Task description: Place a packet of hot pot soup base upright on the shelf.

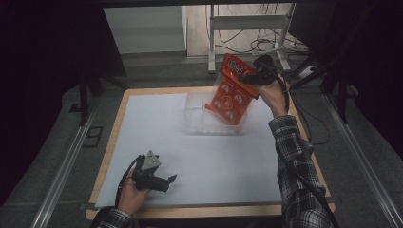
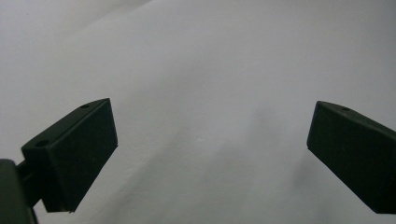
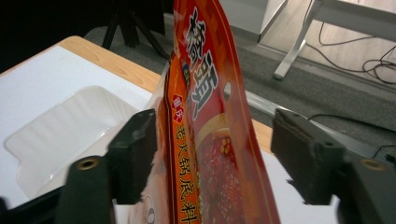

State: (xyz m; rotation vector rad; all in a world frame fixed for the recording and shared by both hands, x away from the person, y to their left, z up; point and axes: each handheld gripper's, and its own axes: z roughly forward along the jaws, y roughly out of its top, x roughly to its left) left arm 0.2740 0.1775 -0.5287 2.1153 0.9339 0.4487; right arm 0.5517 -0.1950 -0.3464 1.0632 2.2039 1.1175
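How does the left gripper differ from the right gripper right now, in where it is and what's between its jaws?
The left gripper sits low at the near left over the white table cover; the right gripper is raised at the far right, over the clear plastic tray. The left gripper's jaws have nothing between them; the right gripper's jaws have the red-orange packet between them, one pad apart from it. Both stand open.
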